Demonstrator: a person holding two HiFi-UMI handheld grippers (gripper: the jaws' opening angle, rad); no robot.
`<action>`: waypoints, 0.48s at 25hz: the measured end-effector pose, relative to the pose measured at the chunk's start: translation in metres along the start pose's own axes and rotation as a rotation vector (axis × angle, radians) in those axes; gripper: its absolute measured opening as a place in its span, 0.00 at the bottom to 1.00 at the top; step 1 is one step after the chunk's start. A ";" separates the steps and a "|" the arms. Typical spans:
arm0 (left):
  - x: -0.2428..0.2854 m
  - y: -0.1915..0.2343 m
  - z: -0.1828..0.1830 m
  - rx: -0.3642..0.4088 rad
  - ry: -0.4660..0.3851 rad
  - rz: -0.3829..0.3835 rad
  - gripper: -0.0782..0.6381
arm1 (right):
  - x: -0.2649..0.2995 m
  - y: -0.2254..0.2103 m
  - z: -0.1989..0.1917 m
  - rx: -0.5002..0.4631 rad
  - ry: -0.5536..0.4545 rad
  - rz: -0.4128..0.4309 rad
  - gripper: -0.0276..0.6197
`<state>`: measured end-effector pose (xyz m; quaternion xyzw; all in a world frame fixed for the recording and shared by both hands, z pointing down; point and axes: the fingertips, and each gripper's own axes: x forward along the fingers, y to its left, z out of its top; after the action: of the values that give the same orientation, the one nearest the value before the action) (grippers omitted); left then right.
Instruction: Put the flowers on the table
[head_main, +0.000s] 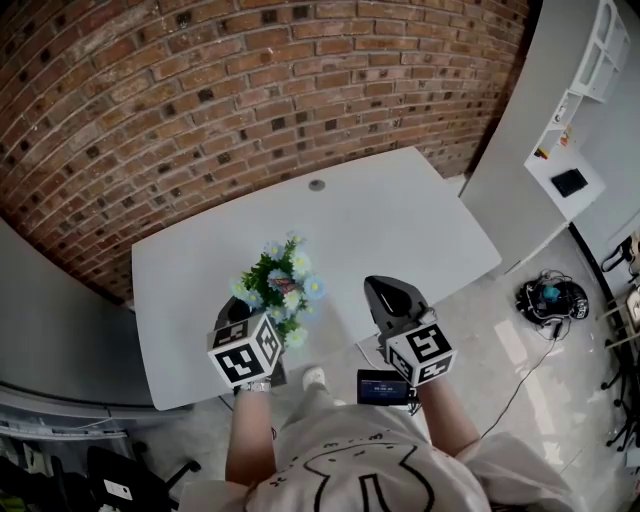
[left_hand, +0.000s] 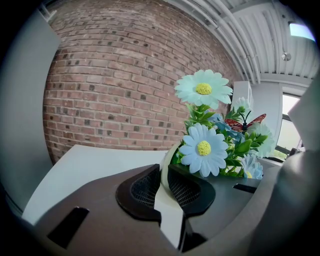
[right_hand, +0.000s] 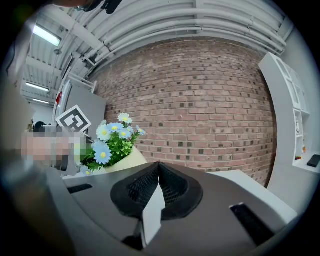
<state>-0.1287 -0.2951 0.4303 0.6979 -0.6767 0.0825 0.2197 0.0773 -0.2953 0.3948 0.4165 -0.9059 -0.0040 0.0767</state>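
A person stood at a white table (head_main: 400, 220) before a curved red brick wall (head_main: 250, 90), a two-jaw gripper in each hand, as seen from the head view. The left gripper (head_main: 243, 302), low and left of centre in that frame, was clamped on the cream rim of a flower pot (left_hand: 165, 175); its own view showed the two dark pads pressed against either side of the thin rim. The flowers (head_main: 281, 283), pale blue and white daisies with yellow centres among green leaves, stood upright in the pot just above the gripper's marker cube (head_main: 245, 350), over the near part of the tabletop. Whether the pot's base touched the table could not be told. A small red butterfly ornament (left_hand: 245, 122) sat among the blooms at the right of the left gripper view. The right gripper (head_main: 374, 284), right of centre in the head view and apart from the bouquet, was clenched on nothing, its pads meeting in a single seam in its own view, where the flowers appeared at left centre beside the other gripper's cube. A white shelf unit (head_main: 565, 110) filled the head view's upper right, and a tangle of cables (head_main: 550, 298) lay on the floor at right.
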 end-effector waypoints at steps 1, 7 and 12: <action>0.004 0.002 0.003 0.000 0.001 0.000 0.19 | 0.005 -0.002 0.001 0.001 -0.001 0.000 0.07; 0.038 0.014 0.021 0.000 0.007 -0.006 0.19 | 0.041 -0.014 0.003 0.005 0.007 -0.003 0.07; 0.072 0.025 0.031 0.011 0.038 -0.022 0.19 | 0.074 -0.029 0.001 0.019 0.027 -0.021 0.07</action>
<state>-0.1542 -0.3733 0.4380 0.7047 -0.6643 0.0972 0.2294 0.0513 -0.3706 0.4017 0.4265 -0.9005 0.0092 0.0849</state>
